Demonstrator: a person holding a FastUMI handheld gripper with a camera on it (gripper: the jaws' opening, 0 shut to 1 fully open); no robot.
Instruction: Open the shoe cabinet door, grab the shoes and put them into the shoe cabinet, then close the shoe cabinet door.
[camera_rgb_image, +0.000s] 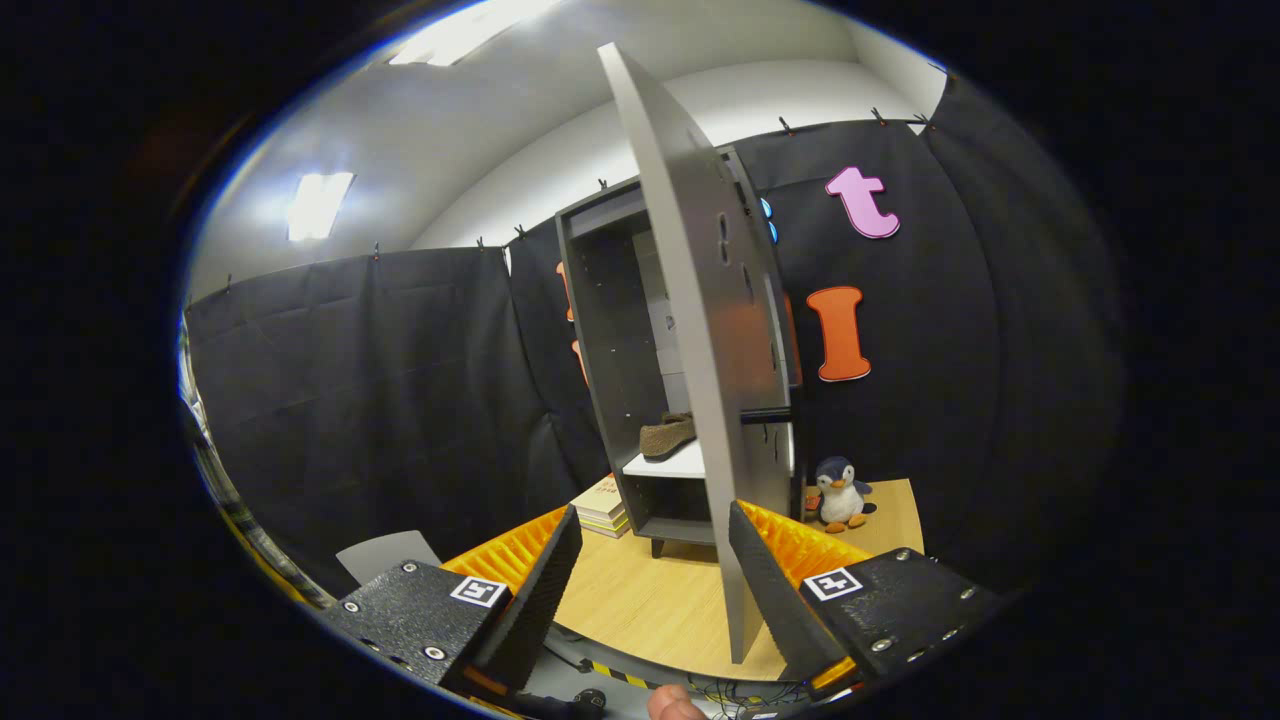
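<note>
Shoe cabinet door (700, 350) swung open, edge-on just inside the right finger of the hand-held gripper (655, 580). Fingers spread, gripping nothing. Shoe (667, 436) already on the shelf, far.

Toy penguin (841, 491) and stacked books (603, 505) on wooden table (650, 600)

A tall grey shoe cabinet (610, 380) stands upright at the centre of the frame, on short legs at the far end of the wooden bench (640, 600). Its door (690, 330), a pale grey panel, is swung wide open and seen nearly edge-on, running from the top centre down to the lower centre. Inside, a brown shoe (667, 436) lies on a white shelf (670, 462), just left of the door, toe pointing left.
</note>
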